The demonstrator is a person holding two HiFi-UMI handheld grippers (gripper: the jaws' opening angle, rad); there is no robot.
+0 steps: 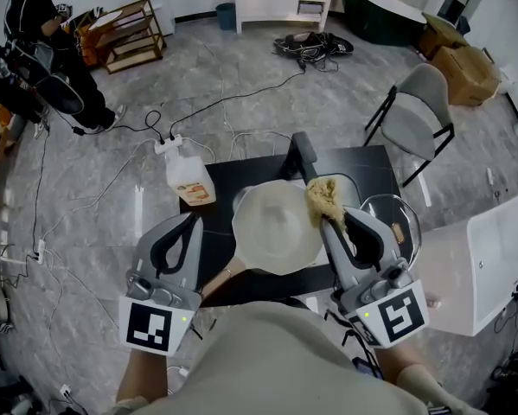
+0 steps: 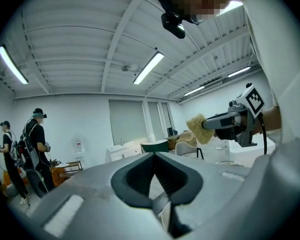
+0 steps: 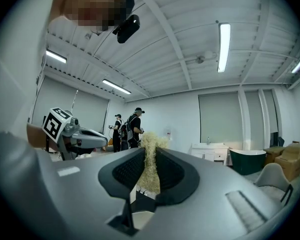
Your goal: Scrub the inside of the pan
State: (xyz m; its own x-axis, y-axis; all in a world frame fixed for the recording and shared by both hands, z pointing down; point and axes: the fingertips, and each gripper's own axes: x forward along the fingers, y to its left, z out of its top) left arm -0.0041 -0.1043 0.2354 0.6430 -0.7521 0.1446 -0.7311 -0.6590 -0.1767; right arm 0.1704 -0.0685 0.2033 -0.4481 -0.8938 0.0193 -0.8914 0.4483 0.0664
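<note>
Nearest, on the left: left tool [image 1: 189,221] pressed together with nothing in it, parked just beside the pan [image 1: 271,227], probably ready to steady it. On the right: right tool [image 1: 329,225] pinching a straw-coloured scrubber [image 1: 323,197], poised over the pan's right rim for scrubbing; contact unclear. Pan in the middle of the black table [image 1: 375,167], open side up. Farther back, a bottle [image 1: 189,184] at the table's left corner, out of the way.
</note>
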